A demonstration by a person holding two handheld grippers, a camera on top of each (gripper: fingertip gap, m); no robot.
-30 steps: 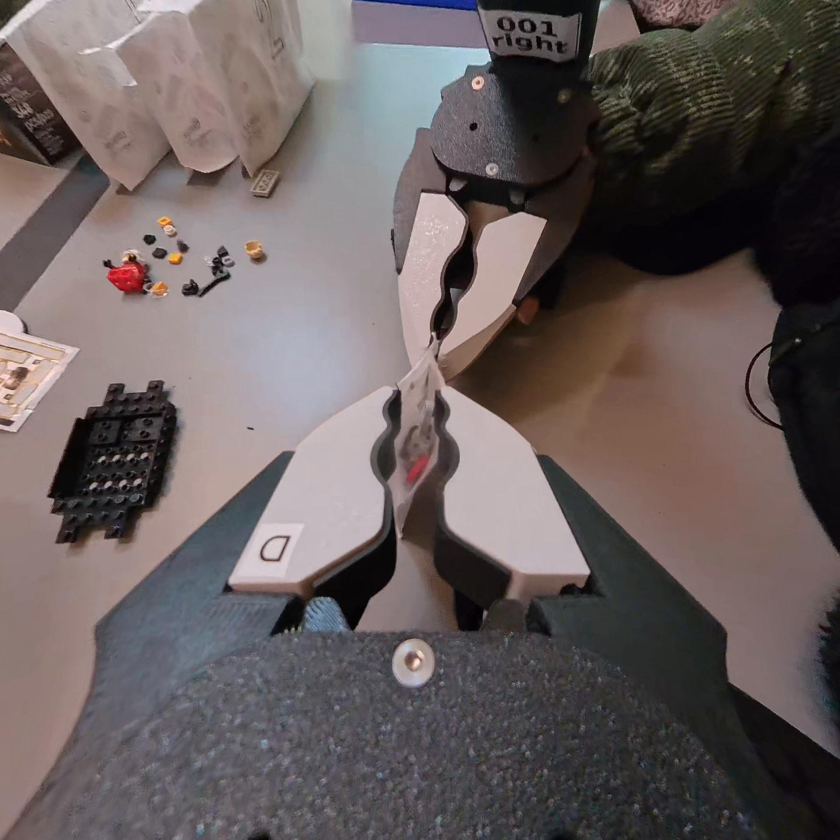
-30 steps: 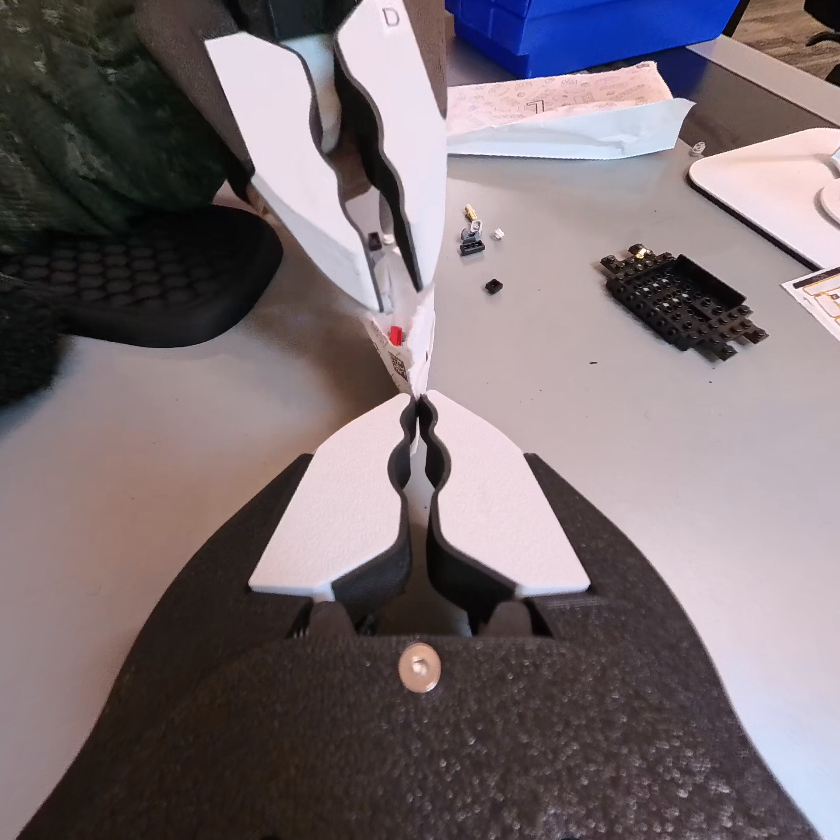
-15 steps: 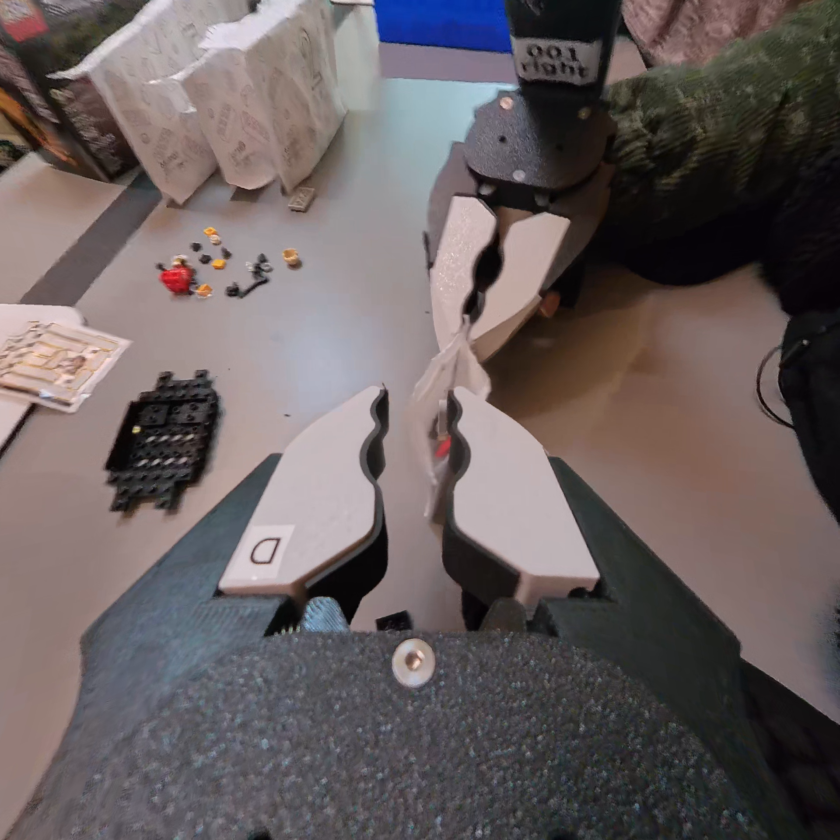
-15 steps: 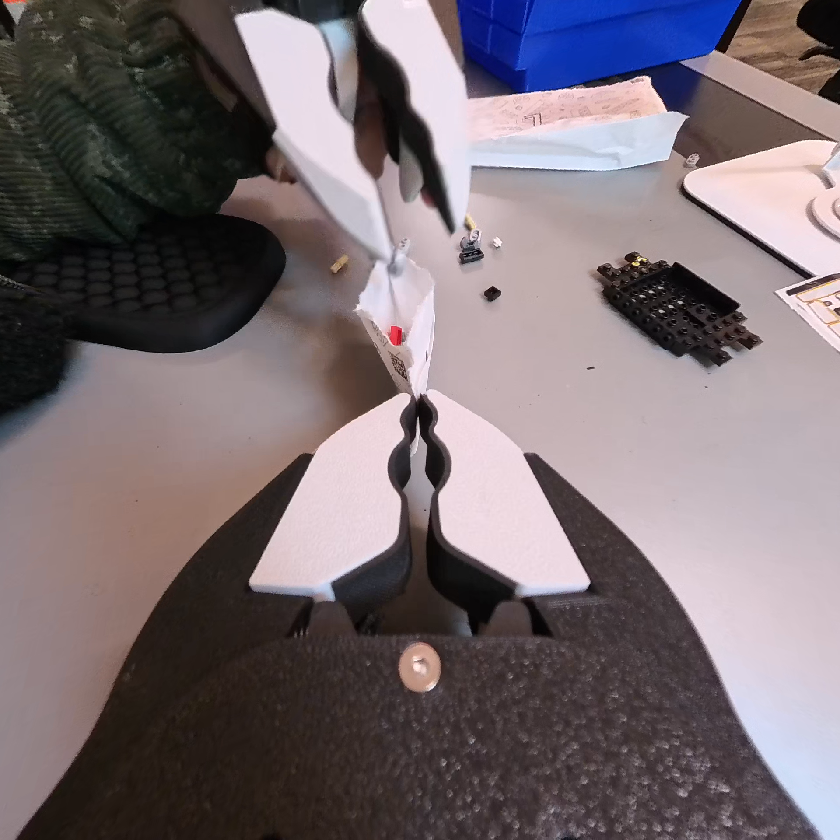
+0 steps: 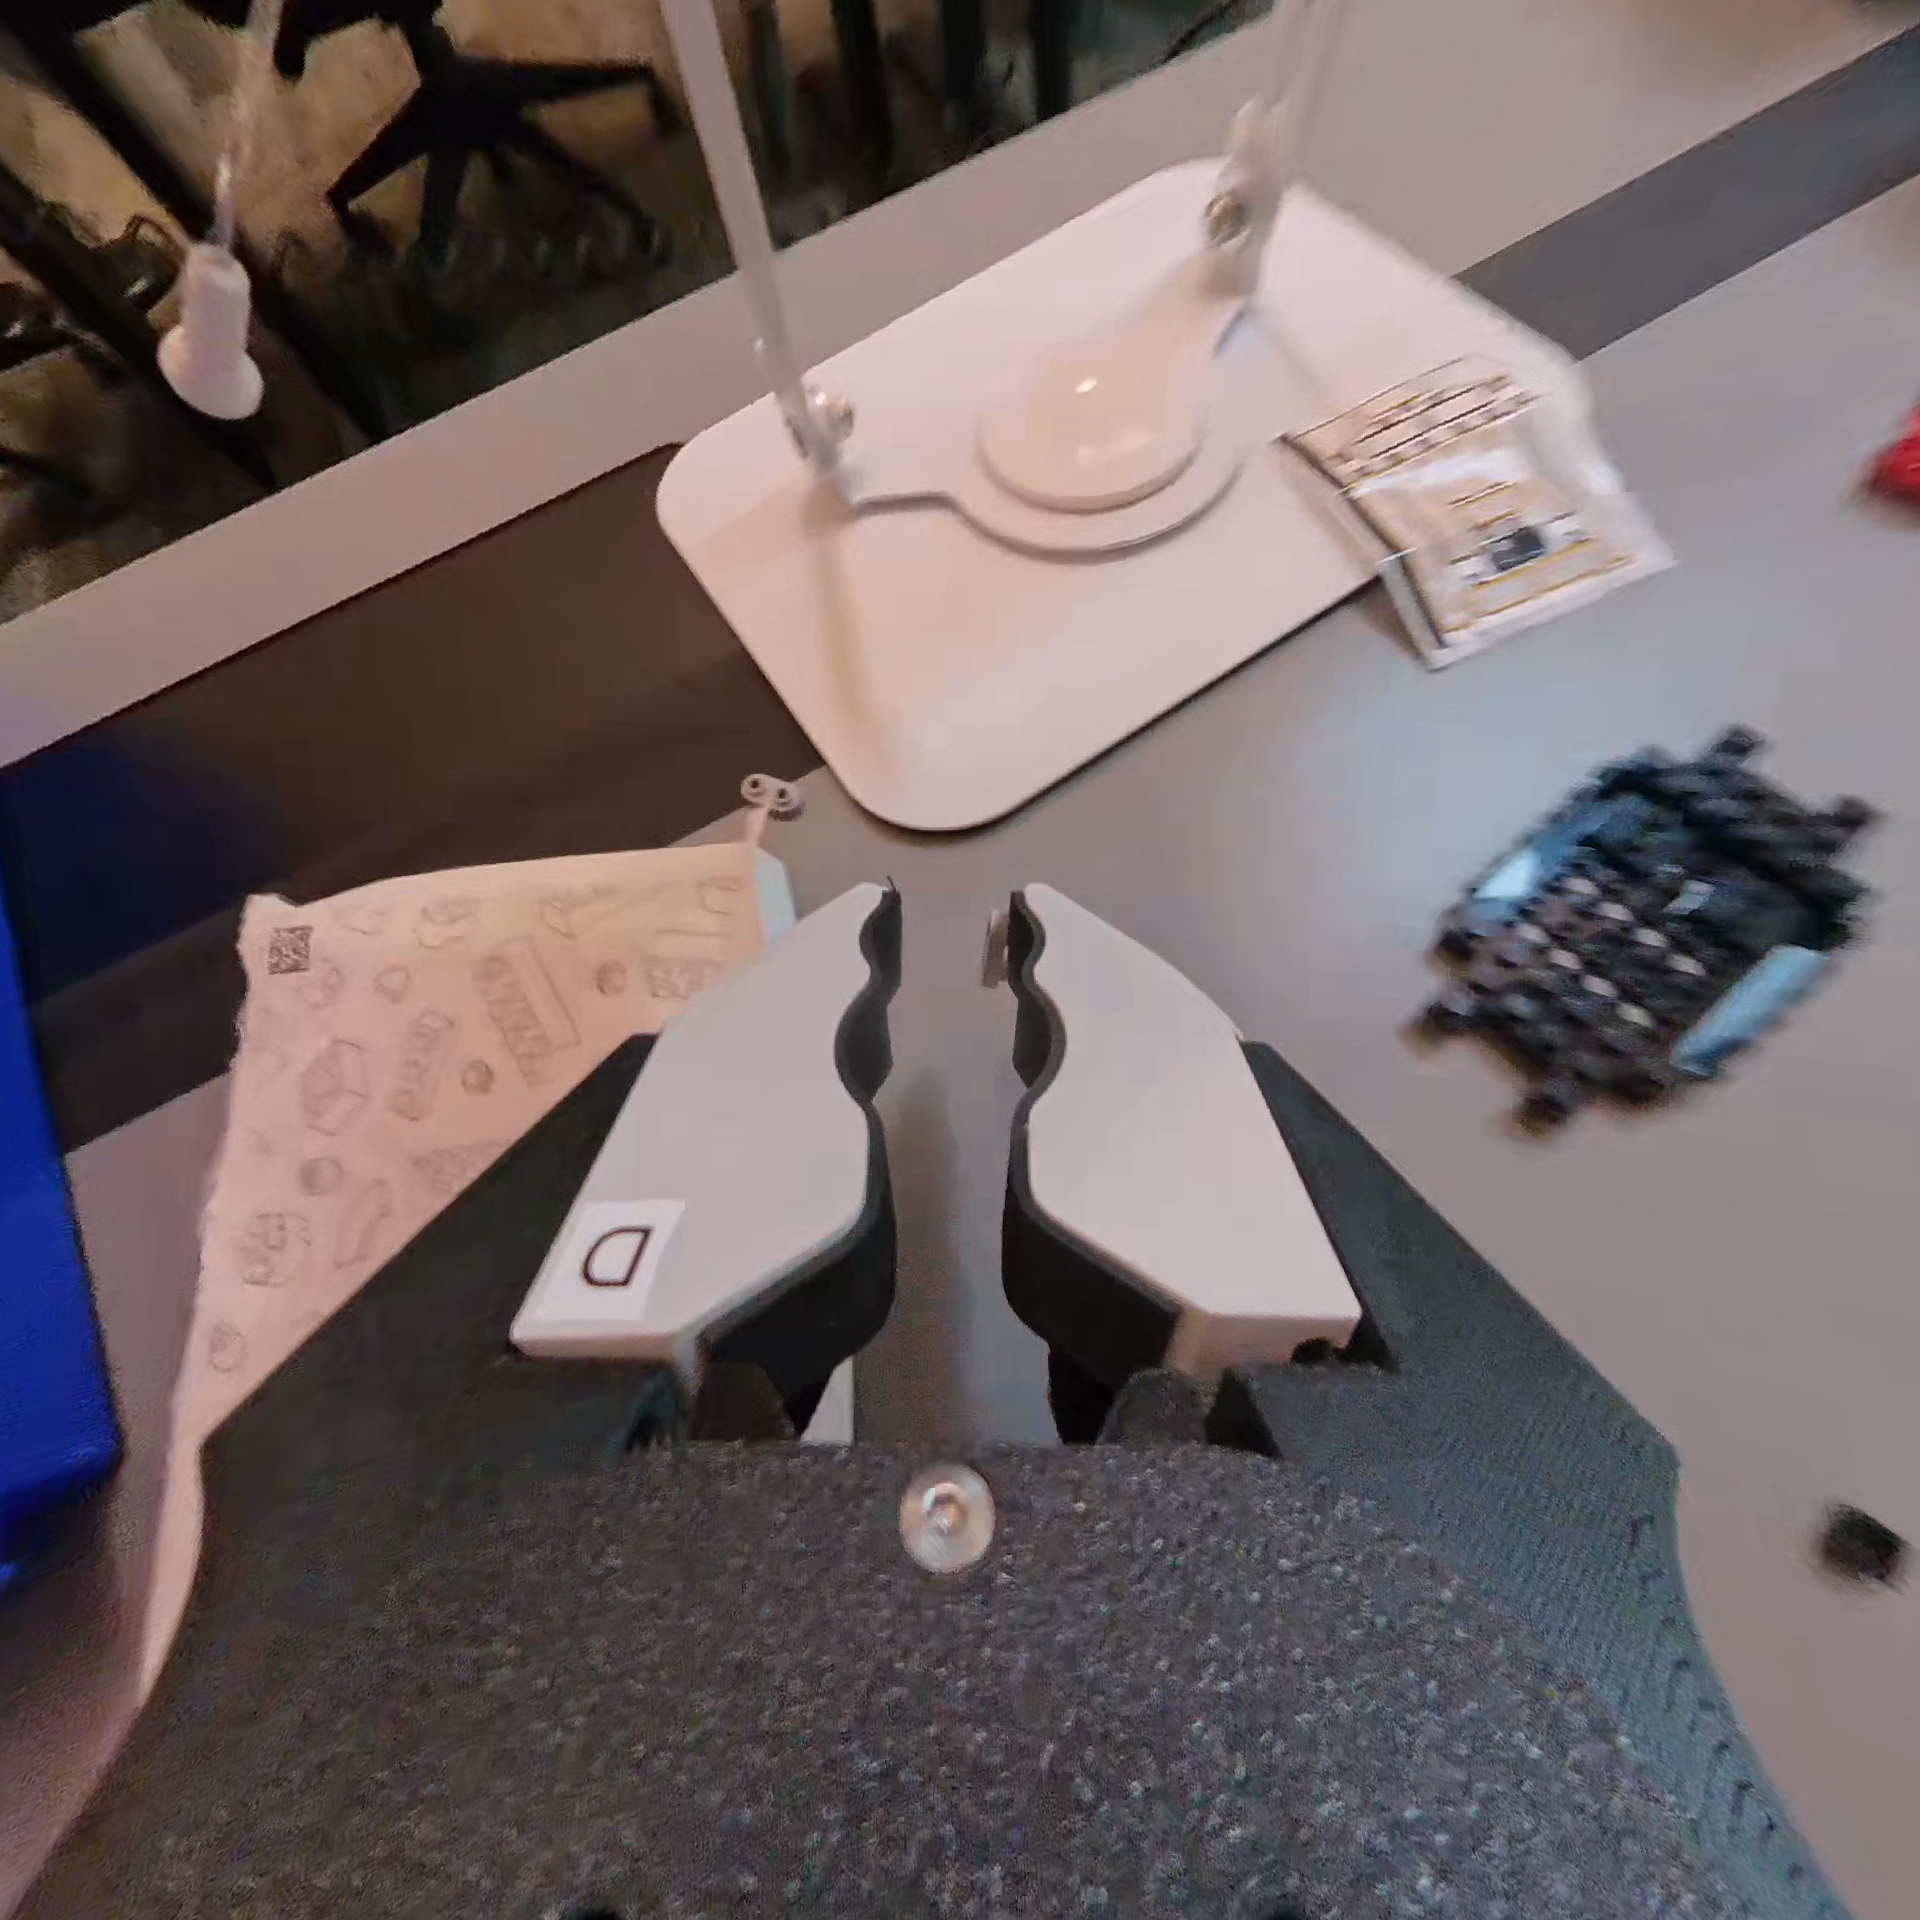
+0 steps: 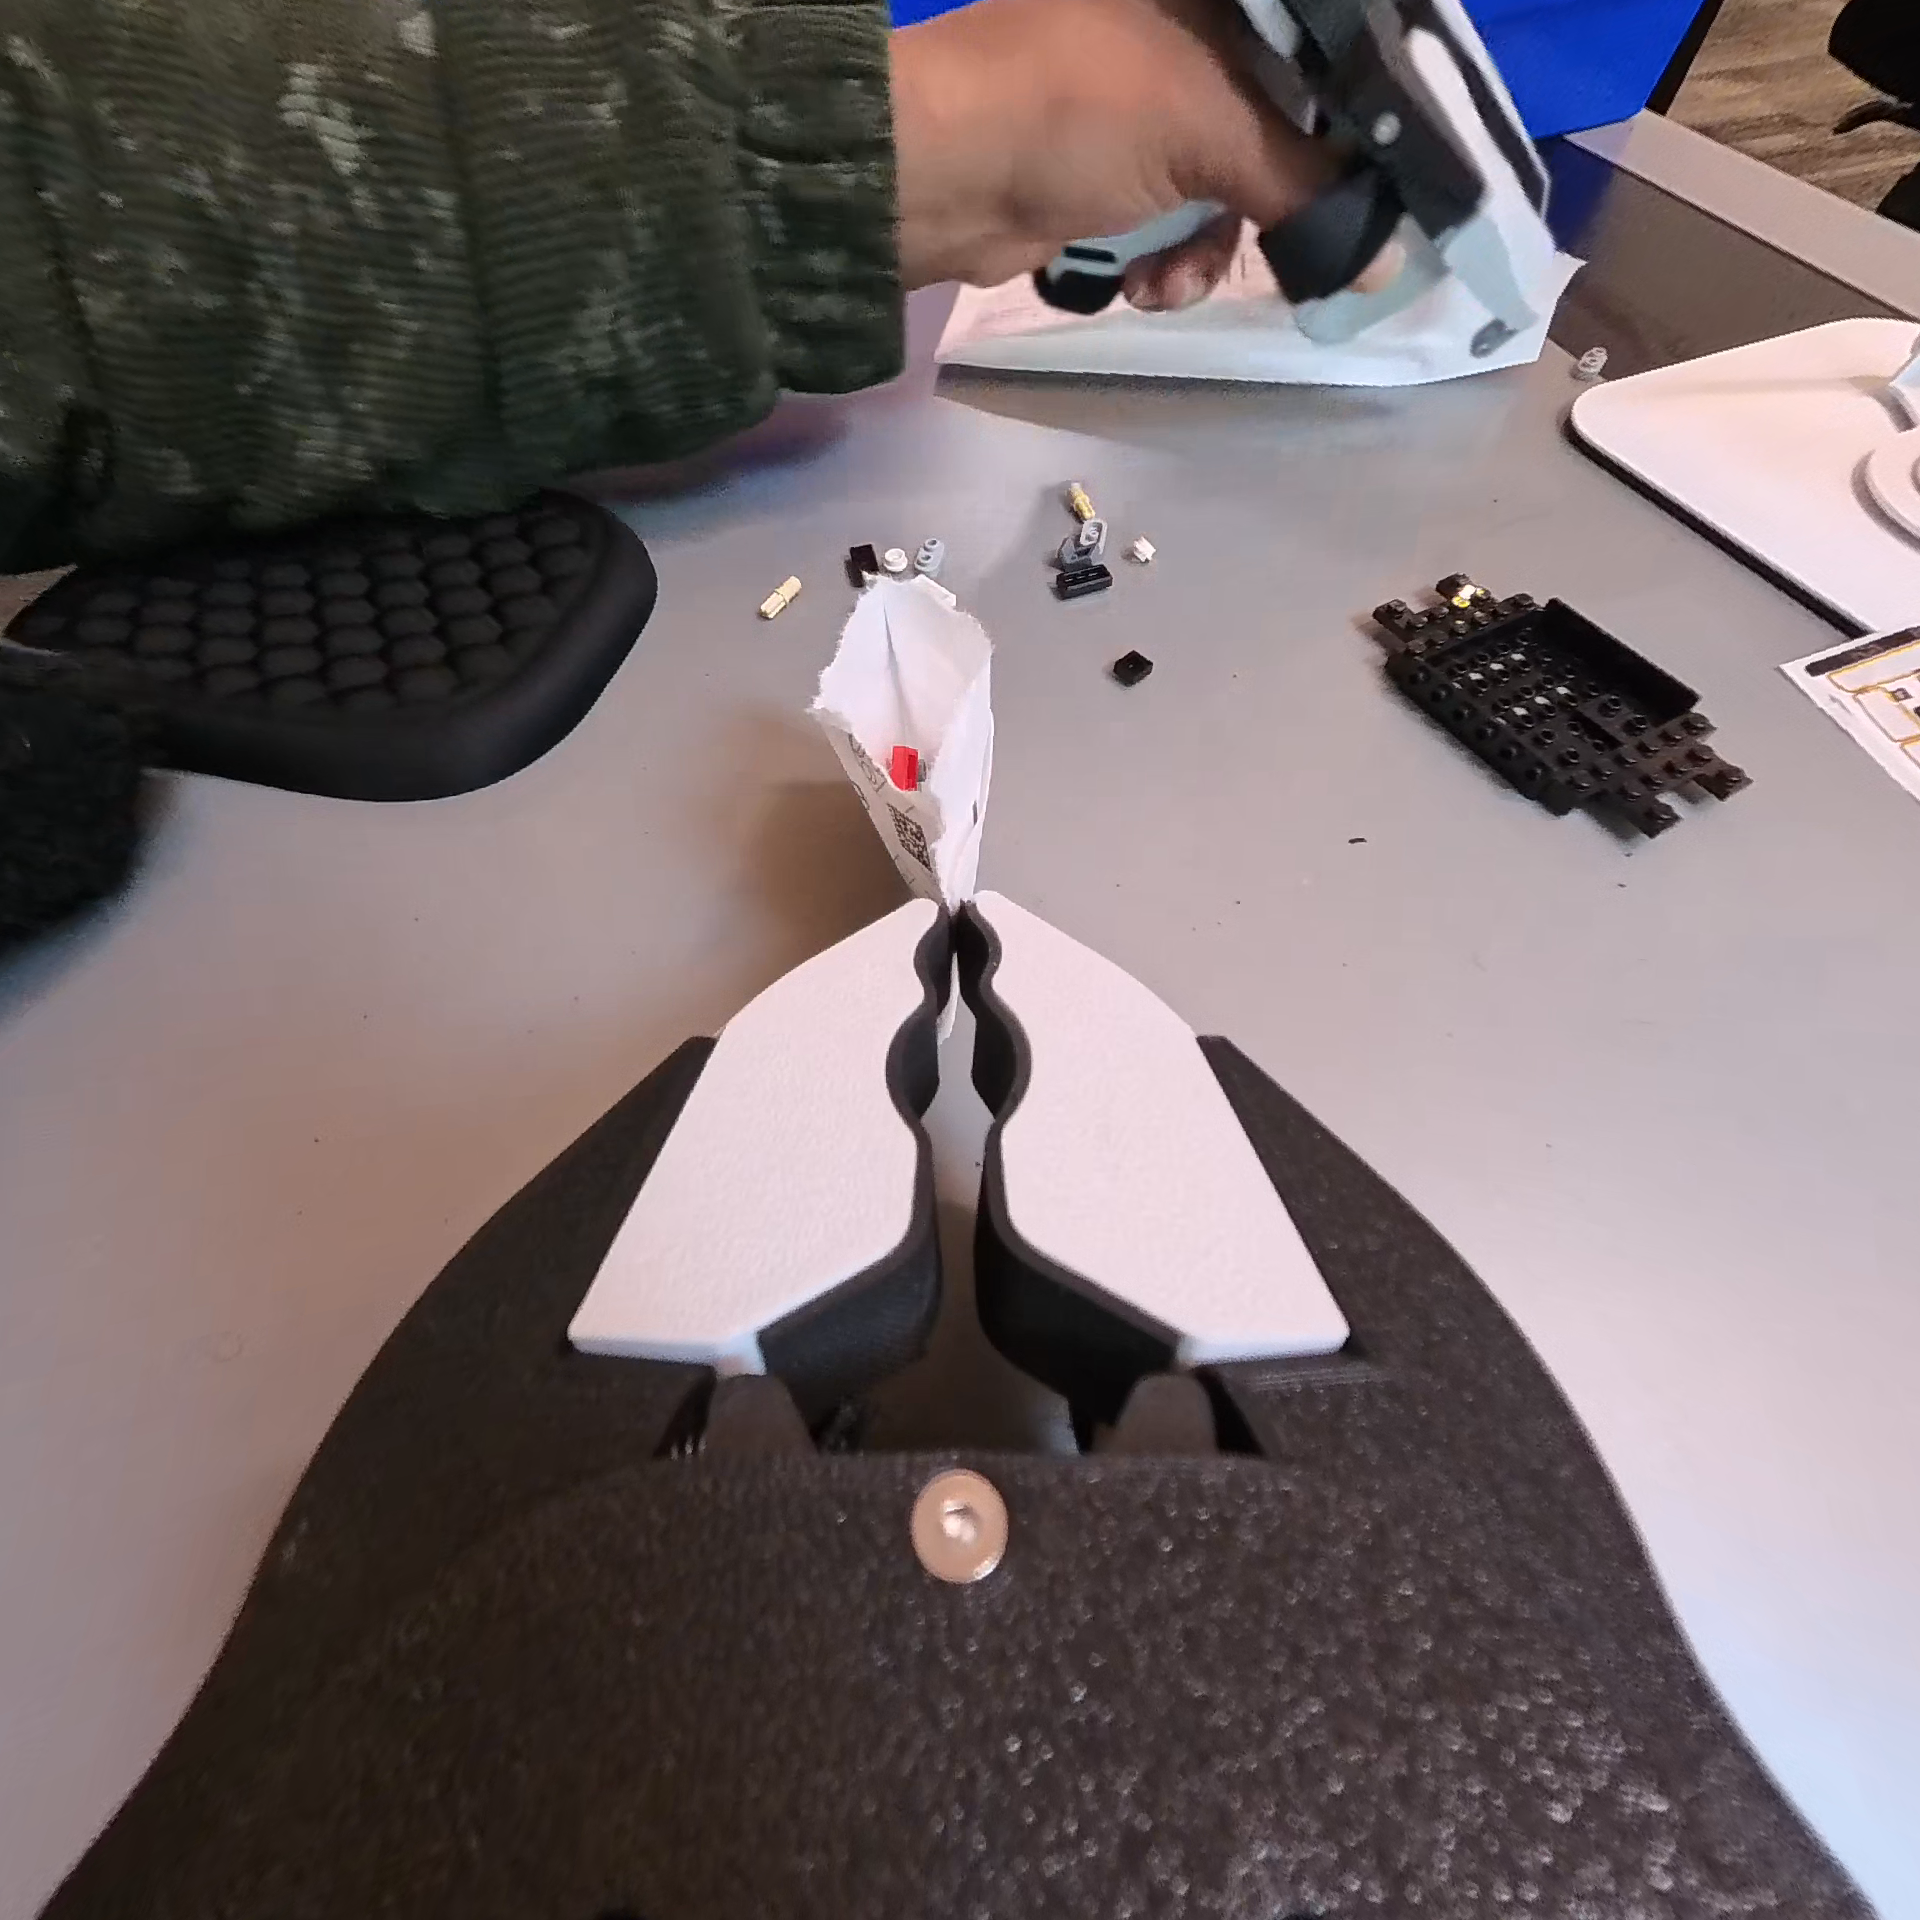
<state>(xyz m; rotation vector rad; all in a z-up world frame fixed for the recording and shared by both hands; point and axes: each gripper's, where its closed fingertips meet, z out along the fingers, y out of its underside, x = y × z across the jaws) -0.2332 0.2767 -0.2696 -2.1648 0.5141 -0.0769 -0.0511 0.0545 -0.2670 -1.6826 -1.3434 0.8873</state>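
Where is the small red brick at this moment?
In the right wrist view, the small red brick lies inside the torn white paper bag, which the right gripper pinches at its lower corner, above the table.

The setting looks like an office or shared workroom. A wide grey desk (image 6: 1351, 1039) carries the flat white base of a desk stand (image 5: 997, 582), a black mesh seat cushion (image 6: 343, 665) and a blue storage bin (image 5: 42, 1195). Beyond the desk edge, blurred shapes are probably office chair legs (image 5: 499, 104) on a dark floor.
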